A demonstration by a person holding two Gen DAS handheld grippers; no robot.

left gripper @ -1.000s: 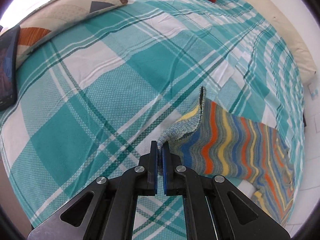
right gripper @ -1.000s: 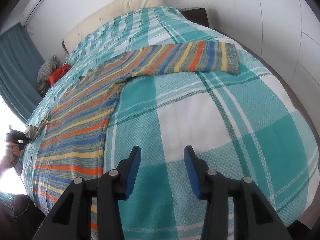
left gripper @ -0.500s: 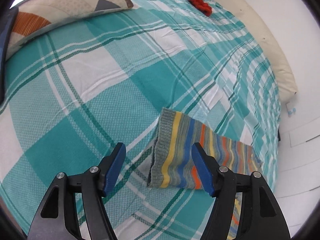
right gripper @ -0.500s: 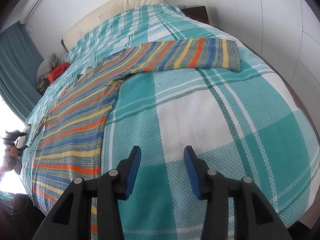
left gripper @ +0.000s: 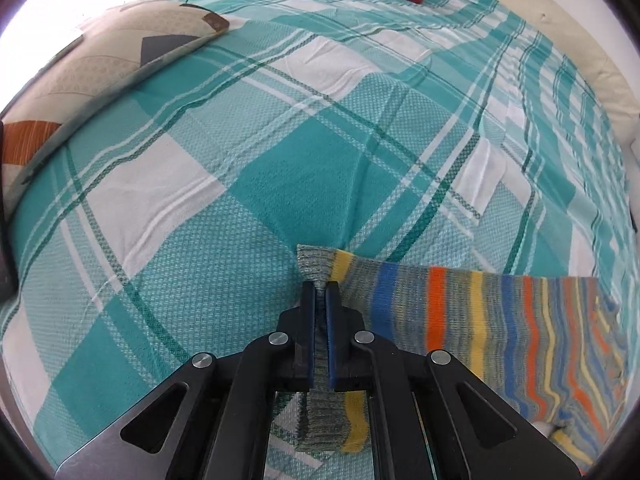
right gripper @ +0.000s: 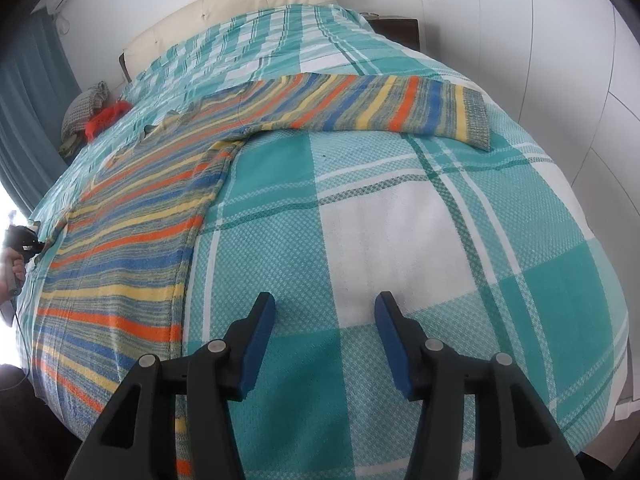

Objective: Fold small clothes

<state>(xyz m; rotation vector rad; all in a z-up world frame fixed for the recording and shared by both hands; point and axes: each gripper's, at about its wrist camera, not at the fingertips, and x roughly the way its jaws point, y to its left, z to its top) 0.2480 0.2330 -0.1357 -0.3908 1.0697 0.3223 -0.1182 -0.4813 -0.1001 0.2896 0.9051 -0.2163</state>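
Sweater lies spread flat on the bed, soft and floppy, best taken by its ribbed cuffs: left gripper pinches one, right gripper hovers wide, empty.

Sweater spread on bed, pillow at bed's edge

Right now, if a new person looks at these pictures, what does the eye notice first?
First the striped sweater, spread flat across the teal plaid bedspread with one sleeve stretched toward the far side. Next the left gripper, its jaws shut on the grey cuff of the other sleeve, while the right gripper hovers open over bare bedspread.
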